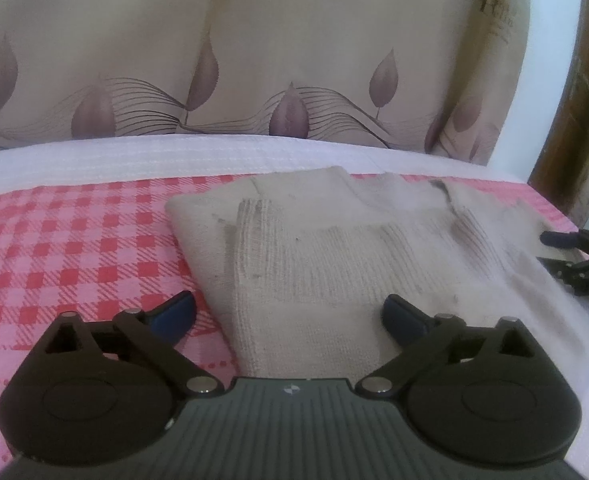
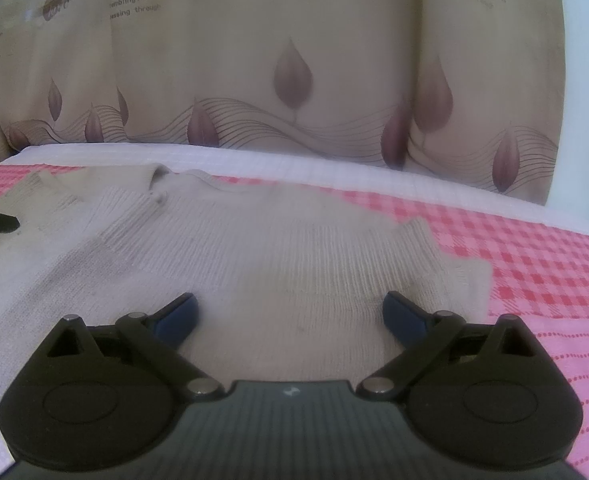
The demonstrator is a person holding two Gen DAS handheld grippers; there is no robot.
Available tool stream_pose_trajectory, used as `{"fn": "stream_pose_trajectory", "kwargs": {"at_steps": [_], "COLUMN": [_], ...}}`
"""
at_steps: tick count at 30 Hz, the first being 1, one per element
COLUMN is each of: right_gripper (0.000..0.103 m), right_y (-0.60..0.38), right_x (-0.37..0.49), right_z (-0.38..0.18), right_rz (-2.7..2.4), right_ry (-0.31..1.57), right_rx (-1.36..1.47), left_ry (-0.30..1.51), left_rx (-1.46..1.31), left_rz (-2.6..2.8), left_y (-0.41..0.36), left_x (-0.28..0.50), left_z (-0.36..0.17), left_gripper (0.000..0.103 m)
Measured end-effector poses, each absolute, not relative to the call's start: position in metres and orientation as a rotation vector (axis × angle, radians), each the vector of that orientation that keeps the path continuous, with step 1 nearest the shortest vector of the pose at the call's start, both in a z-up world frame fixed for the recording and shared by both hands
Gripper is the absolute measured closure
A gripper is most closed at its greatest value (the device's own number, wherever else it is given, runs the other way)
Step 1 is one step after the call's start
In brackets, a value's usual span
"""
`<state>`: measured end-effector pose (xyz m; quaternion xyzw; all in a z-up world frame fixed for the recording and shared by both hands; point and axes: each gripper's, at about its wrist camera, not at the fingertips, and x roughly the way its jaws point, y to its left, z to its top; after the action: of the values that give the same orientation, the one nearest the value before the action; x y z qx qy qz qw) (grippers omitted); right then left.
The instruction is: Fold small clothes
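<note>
Curtain: beige curtain (image 1: 254,52) with purple leaf prints and wavy lines fills the back of both views; some printed lettering shows on it in the right wrist view, too blurred to read in full.
Bed: white textured cover (image 1: 134,156) runs along the far edge, right under the curtain.
Checked cloth: pink-and-red checked cloth (image 1: 74,240) spreads over the bed, showing left of the garment in the left wrist view and right of it in the right wrist view (image 2: 534,248).
Sweater: and there it is, the beige knit sweater (image 1: 314,248) lying flat on the checked cloth, ribbed bands visible, a fold already laid across it; it sits straight ahead of both cameras (image 2: 254,248), its far edge near the white cover.
Sleeve: a ribbed cuff (image 2: 418,236) lies on the sweater's right side in the right wrist view, resting on the garment near the checked cloth.
Left hand-held gripper: left hand-held gripper (image 1: 288,314) spread wide, blue fingertips (image 1: 174,316) well apart, nothing pinched; one tip over the checked cloth, the other over the sweater's near edge. Whether they touch the fabric I cannot tell.
Right hand-held gripper: right hand-held gripper (image 2: 290,314) likewise gaping wide above the sweater, nothing between the blue fingertips (image 2: 404,318); its black tip also peeks in at the right edge of the left wrist view (image 1: 566,240).
</note>
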<state>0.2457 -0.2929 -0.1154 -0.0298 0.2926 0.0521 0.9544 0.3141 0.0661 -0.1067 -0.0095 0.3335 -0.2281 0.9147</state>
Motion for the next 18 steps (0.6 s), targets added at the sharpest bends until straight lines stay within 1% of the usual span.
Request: {"fn": "stream_pose_trajectory", "kwargs": {"at_steps": [6, 7, 8, 9, 11, 13, 15, 18], "right_gripper": [0.003, 0.003, 0.003, 0.002, 0.002, 0.001, 0.000, 0.000], "right_y": [-0.295, -0.295, -0.295, -0.295, -0.296, -0.296, -0.296, -0.296], "right_x": [0.245, 0.245, 0.245, 0.245, 0.245, 0.245, 0.245, 0.245], "right_z": [-0.115, -0.115, -0.115, -0.115, -0.115, -0.115, -0.115, -0.114], "right_rz": [0.112, 0.113, 0.114, 0.115, 0.118, 0.121, 0.125, 0.128], "right_ry": [0.592, 0.592, 0.591, 0.591, 0.589, 0.588, 0.586, 0.584], "right_rx": [-0.055, -0.053, -0.052, -0.050, -0.050, -0.048, -0.046, -0.044], "left_ry": [0.679, 0.674, 0.668, 0.665, 0.666, 0.671, 0.682, 0.717], "left_rx": [-0.049, -0.060, -0.070, -0.081, -0.098, -0.114, -0.127, -0.146], "left_rz": [-0.475, -0.470, -0.461, -0.460, -0.454, -0.461, -0.465, -0.467], "left_y": [0.070, 0.071, 0.072, 0.073, 0.075, 0.077, 0.078, 0.077], "left_x": [0.315, 0.315, 0.312, 0.312, 0.311, 0.313, 0.315, 0.321], "left_z": [-0.107, -0.107, -0.107, -0.106, -0.106, -0.106, -0.106, -0.103], "left_gripper": [0.008, 0.015, 0.019, 0.026, 0.030, 0.037, 0.038, 0.043]}}
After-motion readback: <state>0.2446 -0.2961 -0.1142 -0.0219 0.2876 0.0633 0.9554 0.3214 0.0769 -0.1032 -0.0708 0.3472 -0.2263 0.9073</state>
